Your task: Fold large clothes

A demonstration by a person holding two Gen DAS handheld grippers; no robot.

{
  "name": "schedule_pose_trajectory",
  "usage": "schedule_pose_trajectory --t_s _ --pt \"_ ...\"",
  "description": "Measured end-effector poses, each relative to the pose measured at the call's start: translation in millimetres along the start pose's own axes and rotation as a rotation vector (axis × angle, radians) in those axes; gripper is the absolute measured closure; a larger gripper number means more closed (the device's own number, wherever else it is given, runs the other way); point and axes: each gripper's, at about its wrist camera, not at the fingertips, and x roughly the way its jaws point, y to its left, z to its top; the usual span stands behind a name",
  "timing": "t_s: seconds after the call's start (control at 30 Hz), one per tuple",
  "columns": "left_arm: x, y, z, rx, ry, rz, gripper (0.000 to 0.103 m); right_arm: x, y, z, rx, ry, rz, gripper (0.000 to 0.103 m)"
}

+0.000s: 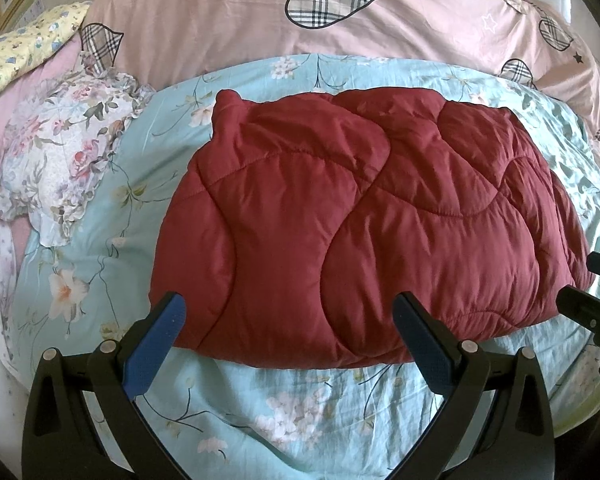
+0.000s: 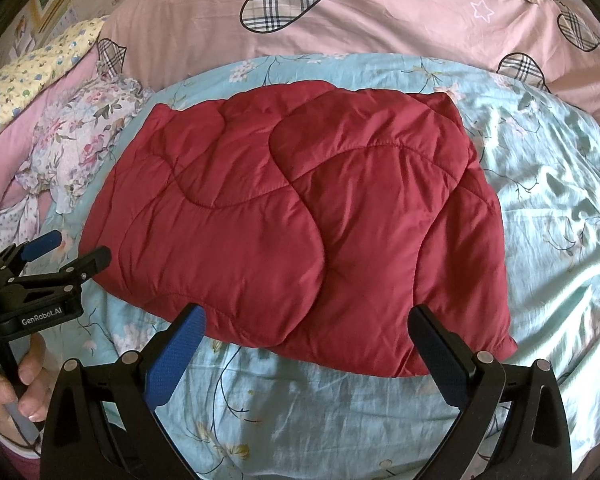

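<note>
**Here the red jacket lies folded on the bed**

The dark red quilted jacket is folded into a thick, puffy bundle with wavy stitch lines. It lies in the middle of the light blue flowered sheet, in front of a pink cover with checked hearts. The left gripper and the right gripper both have their fingers spread wide and hold nothing, just at the near edge of the jacket. A hand holds the left tool.

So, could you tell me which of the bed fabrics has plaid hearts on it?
The pink duvet behind the red quilted garment; the blue sheet and ruffled cloth are floral.
</note>
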Motion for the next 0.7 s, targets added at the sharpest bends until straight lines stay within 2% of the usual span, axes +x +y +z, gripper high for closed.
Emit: schedule_pose_trajectory --t_s 0.7 --pt "0.5 -3.8 3.9 -0.013 0.003 -0.001 0.000 -2.1 -2.1 1.9 0.018 -0.004 0.000 0.001"
